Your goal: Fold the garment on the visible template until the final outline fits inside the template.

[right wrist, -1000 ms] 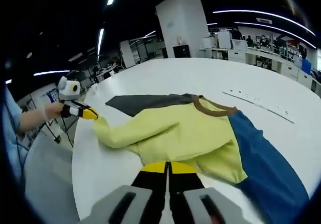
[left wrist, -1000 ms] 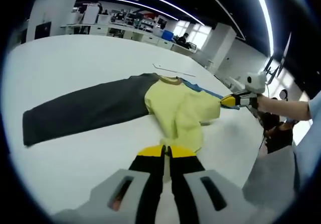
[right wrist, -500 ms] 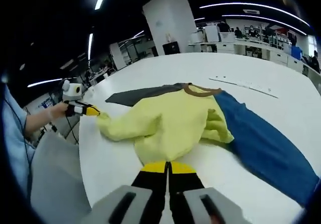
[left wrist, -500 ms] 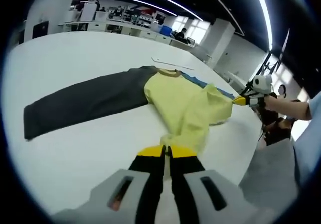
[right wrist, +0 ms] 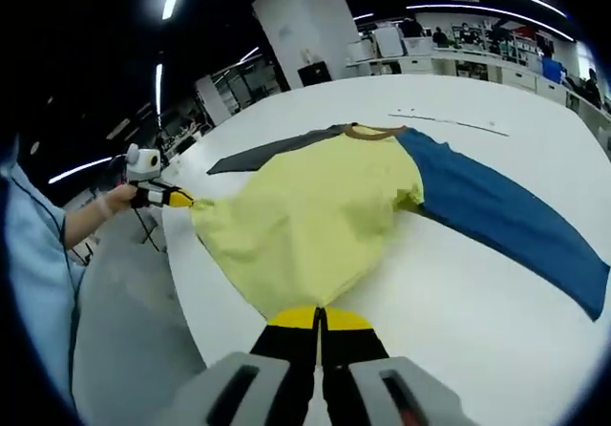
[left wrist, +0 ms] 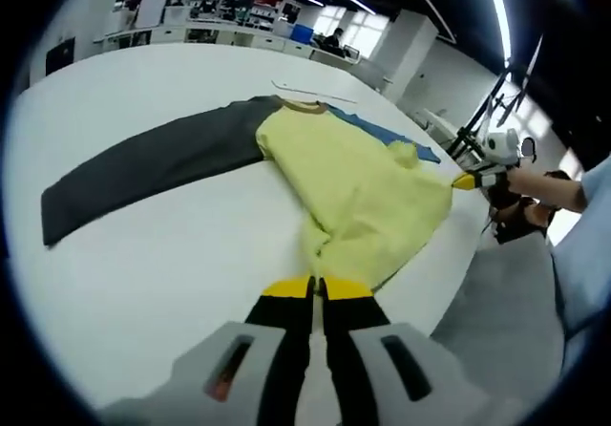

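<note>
Left gripper view: your left gripper (left wrist: pixel 316 290) has its jaws pinched together on the hem of the garment (left wrist: pixel 358 192), at the near edge of the white table (left wrist: pixel 172 244). Yellow body stretched flat, dark grey sleeve (left wrist: pixel 143 168) lying out to the left, blue sleeve (left wrist: pixel 387 135) behind. Right gripper (left wrist: pixel 465 181) grips the far hem corner off to the right.

Right gripper view: your right gripper (right wrist: pixel 320 319) is clamped on the hem too. Garment spread across the table, blue sleeve out right, grey sleeve at back. Left gripper at left, holding the other corner.
</note>
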`<state>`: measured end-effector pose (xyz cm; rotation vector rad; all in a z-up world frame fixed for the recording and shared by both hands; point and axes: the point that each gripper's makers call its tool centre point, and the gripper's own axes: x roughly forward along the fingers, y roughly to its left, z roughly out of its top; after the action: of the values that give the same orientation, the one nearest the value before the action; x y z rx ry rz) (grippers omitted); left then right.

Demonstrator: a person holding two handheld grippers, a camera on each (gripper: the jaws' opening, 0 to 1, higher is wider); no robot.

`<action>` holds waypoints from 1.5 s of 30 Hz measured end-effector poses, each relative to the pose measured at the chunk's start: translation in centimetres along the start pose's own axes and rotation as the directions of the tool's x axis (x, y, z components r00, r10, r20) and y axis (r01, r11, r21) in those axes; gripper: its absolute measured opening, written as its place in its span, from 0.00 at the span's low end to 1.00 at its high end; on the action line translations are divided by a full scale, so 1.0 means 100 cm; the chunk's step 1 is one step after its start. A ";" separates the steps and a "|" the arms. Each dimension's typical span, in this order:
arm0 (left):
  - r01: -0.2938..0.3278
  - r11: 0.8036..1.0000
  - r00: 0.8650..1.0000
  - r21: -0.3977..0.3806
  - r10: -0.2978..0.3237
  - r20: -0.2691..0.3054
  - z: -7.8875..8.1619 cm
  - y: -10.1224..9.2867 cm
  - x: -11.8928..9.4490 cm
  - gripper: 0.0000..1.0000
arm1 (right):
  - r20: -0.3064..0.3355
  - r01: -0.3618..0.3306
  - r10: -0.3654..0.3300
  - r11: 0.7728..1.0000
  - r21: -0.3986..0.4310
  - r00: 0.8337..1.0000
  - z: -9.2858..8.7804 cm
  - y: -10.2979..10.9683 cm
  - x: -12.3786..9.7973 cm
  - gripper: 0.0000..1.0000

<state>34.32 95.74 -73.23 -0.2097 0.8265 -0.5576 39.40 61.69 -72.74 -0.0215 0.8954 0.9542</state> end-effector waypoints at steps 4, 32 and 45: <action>0.002 1.000 0.999 0.015 -0.002 -0.037 -0.010 -0.004 -0.001 0.00 | -0.034 -0.008 0.009 1.000 0.029 0.999 -0.019 0.005 -0.003 0.00; -0.041 0.998 0.971 -0.038 0.031 -0.235 -0.067 -0.021 -0.006 0.00 | -0.133 0.028 -0.022 0.999 0.044 0.991 -0.057 -0.004 0.004 0.00; -0.050 0.998 0.965 -0.027 0.041 -0.257 -0.076 -0.021 -0.003 0.00 | -0.168 0.046 -0.046 0.999 -0.006 0.985 -0.061 -0.006 0.005 0.00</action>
<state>27.69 94.43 -77.29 -0.1496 1.0904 -0.5344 36.01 59.31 -77.33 -0.1257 1.0456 0.9201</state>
